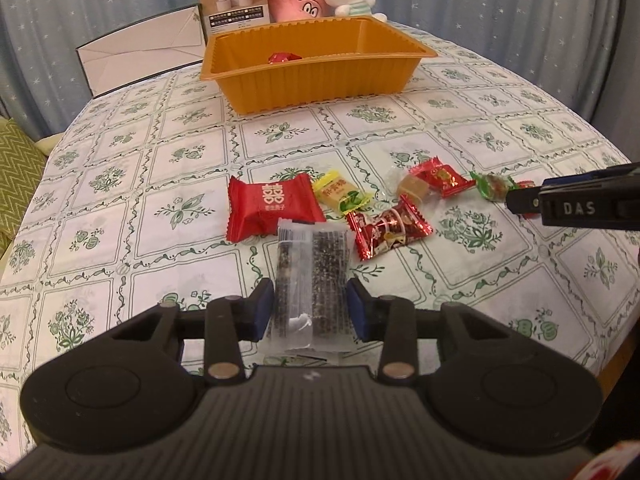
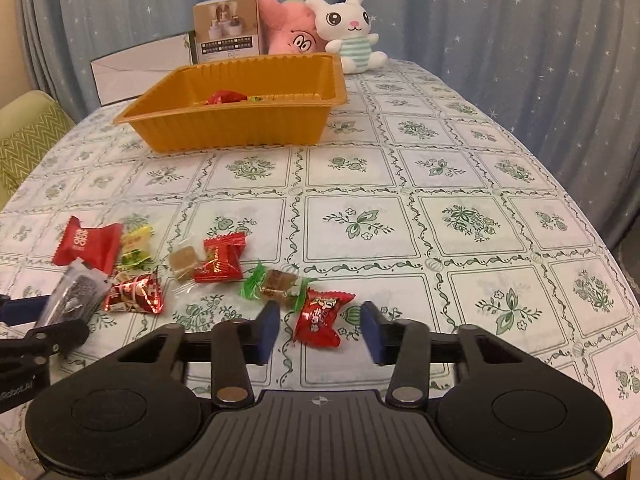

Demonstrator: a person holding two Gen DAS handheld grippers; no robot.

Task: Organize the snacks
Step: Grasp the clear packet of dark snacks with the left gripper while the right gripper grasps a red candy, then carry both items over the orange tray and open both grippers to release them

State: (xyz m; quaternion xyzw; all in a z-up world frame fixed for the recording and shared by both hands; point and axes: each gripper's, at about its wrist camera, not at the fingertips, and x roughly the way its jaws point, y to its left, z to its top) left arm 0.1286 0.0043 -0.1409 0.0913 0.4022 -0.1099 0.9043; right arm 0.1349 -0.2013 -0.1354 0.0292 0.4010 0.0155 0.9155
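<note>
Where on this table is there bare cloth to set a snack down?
Bare cloth lies between the orange plastic tray and the loose wrapped candies, and across the right side of the floral tablecloth. It is crowded around the candies, near both grippers.

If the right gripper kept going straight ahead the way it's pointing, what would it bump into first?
Most likely the red candy, which lies on the tablecloth right between the right gripper's jaws. The green-wrapped candy sits just beyond it, slightly left. Depth is hard to judge here.
</note>
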